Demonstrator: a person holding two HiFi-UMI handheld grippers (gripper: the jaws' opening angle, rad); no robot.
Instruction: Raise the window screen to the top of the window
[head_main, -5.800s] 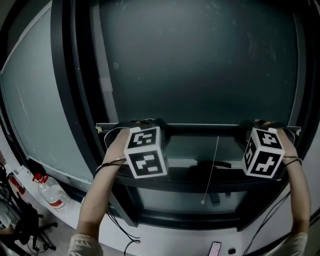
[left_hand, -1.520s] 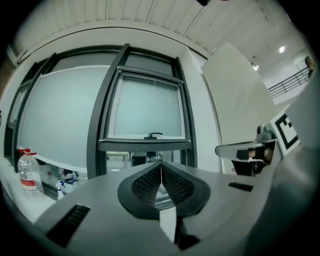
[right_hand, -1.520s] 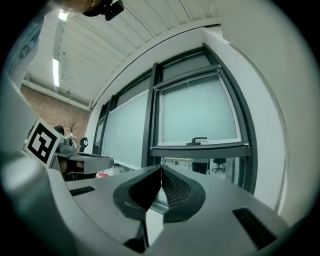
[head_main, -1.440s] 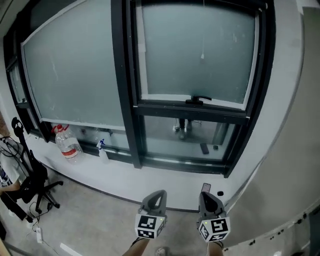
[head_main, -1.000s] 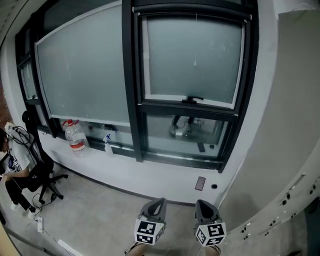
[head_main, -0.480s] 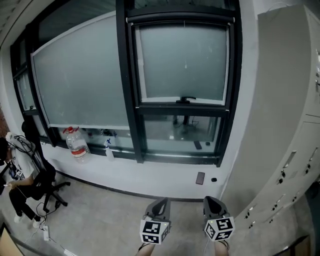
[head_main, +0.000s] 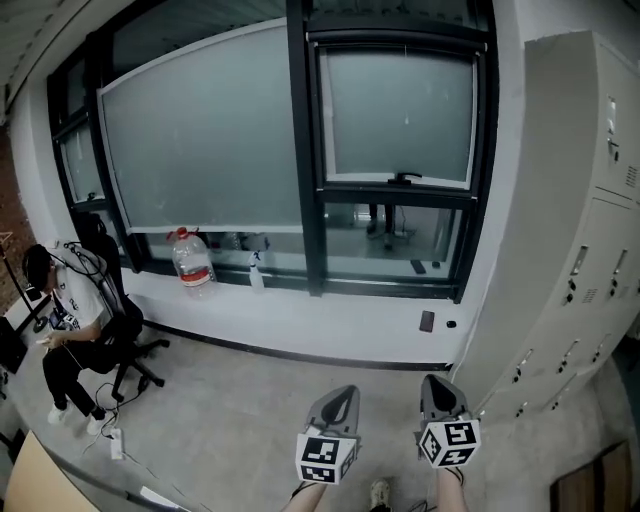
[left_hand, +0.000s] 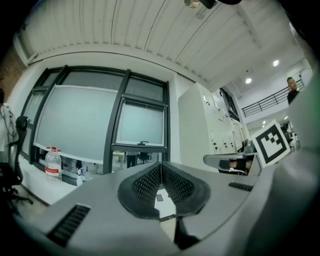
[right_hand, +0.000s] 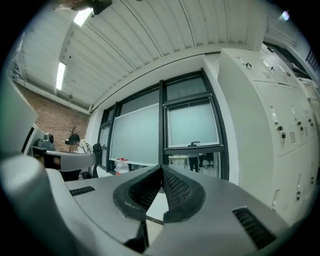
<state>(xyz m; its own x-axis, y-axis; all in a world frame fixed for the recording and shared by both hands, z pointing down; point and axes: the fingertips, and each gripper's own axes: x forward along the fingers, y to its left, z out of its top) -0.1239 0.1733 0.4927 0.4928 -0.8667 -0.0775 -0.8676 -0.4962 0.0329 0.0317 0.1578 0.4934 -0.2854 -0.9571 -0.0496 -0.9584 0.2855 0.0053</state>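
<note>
Head view: grey left gripper (head_main: 346, 391) and right gripper (head_main: 431, 380) hang low, jaws pressed together on nothing, well apart from the black-framed window (head_main: 302, 150). Its pale window screen (head_main: 398, 46) sits at the top. A red-capped clear plastic bottle (head_main: 190, 262) stands on the sill (head_main: 300, 290), contents unclear.

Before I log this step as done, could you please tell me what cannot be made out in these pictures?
- Window: whether its screen reaches the top; head view, mesh too fine and distant.
- Small dark object below the window: head view, too small to identify.
- Water bottle label: head view, too small to read.
- Lockers: head view, cut off by the right edge.
</note>
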